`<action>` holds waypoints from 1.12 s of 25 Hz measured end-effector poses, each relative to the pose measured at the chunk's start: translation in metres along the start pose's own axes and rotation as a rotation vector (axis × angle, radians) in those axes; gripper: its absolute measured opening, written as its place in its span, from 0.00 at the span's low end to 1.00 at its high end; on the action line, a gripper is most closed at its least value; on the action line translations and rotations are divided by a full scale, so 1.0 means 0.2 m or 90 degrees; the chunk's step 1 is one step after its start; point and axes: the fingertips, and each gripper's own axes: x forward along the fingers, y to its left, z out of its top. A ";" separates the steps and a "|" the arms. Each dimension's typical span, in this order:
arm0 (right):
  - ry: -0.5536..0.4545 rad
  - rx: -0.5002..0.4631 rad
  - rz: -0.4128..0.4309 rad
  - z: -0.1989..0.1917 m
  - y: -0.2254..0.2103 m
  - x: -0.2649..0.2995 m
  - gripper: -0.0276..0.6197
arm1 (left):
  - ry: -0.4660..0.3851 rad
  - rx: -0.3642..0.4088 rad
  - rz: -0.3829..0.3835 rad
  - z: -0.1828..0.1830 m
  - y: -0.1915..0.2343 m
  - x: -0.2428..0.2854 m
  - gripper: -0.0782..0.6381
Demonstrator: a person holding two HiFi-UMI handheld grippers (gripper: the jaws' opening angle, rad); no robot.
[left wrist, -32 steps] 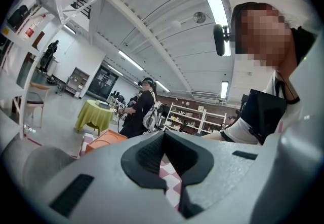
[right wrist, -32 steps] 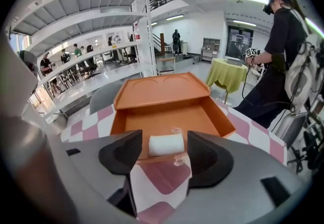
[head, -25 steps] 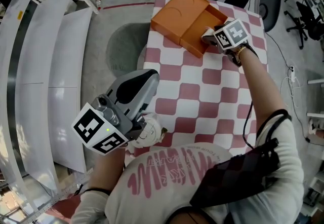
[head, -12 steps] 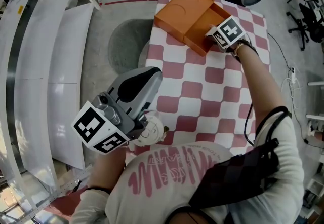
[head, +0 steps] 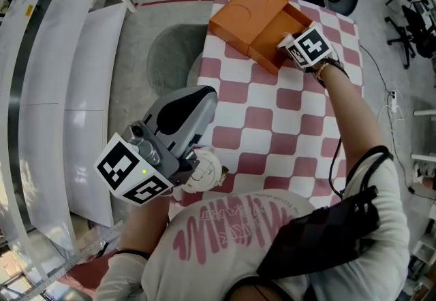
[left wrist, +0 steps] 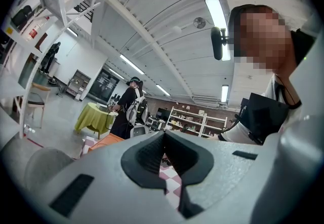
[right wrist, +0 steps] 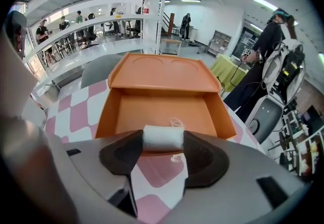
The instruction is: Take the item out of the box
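Since a second ago, the right tongs (head: 285, 45) have been kept at the near edge of the open orange cardboard box (right wrist: 152, 109), and the left tongs (left wrist: 162, 143) have hardly been moved.

A small white cylindrical roll (right wrist: 163, 138) is held between the pads of the right tongs, which are closing on it and are touched by it at both ends. The roll is seen at the near rim of the box tray, with the flat lid lying open behind. The box is set at the far end of the table (head: 286, 129), which is covered in a red-and-white checked cloth. The left tongs are held closed with nothing between them, raised near the person's body, well apart from the box.
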 end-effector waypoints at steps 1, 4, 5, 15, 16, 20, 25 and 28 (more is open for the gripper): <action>-0.003 0.001 -0.004 0.00 0.00 -0.01 0.43 | -0.002 0.000 -0.001 0.00 0.00 0.00 0.12; -0.011 0.005 -0.011 0.01 0.00 -0.03 0.43 | -0.005 0.001 -0.004 0.01 -0.02 -0.01 0.12; -0.013 0.008 -0.013 0.01 0.00 -0.04 0.43 | -0.007 0.000 -0.004 0.02 -0.02 -0.02 0.12; -0.020 0.009 -0.038 0.02 0.01 -0.06 0.43 | -0.014 -0.001 -0.007 0.05 -0.05 -0.05 0.12; -0.024 0.014 -0.039 0.02 0.01 -0.06 0.43 | -0.014 -0.001 -0.007 0.05 -0.05 -0.05 0.12; -0.035 0.020 -0.047 0.03 0.01 -0.08 0.43 | -0.012 0.002 -0.009 0.05 -0.06 -0.05 0.12; -0.063 0.037 -0.067 0.04 -0.01 -0.09 0.42 | -0.011 0.000 -0.012 0.05 -0.06 -0.06 0.12; -0.075 0.046 -0.080 0.04 -0.03 -0.10 0.42 | -0.012 -0.003 -0.015 0.05 -0.06 -0.05 0.12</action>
